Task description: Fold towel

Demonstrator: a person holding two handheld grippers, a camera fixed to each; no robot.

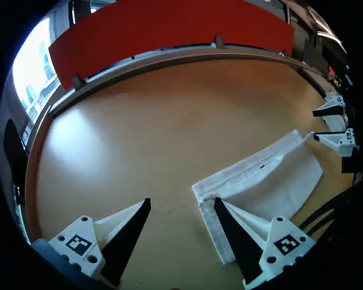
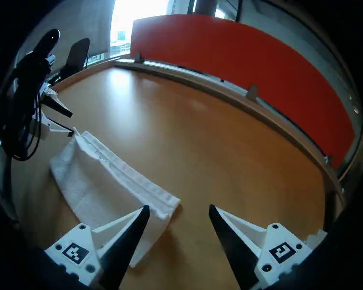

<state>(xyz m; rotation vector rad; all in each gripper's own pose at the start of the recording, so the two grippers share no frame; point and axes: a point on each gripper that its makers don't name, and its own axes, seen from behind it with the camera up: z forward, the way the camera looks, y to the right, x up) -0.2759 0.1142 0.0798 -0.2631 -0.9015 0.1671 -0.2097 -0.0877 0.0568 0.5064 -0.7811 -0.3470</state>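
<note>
On the wooden table (image 1: 147, 125), the white towel (image 1: 273, 179) lies flat, folded into a long strip with a thicker doubled band along one long edge. Left gripper (image 1: 181, 200): fingers spread wide, gripping nothing; one finger sits over the towel's near short end, the other over bare wood. Right gripper (image 2: 178, 208): likewise wide and empty, one finger over the towel's opposite end. Finger-to-cloth contact: cannot tell. A red panel (image 1: 172, 29) stands along the table's far edge.
</note>
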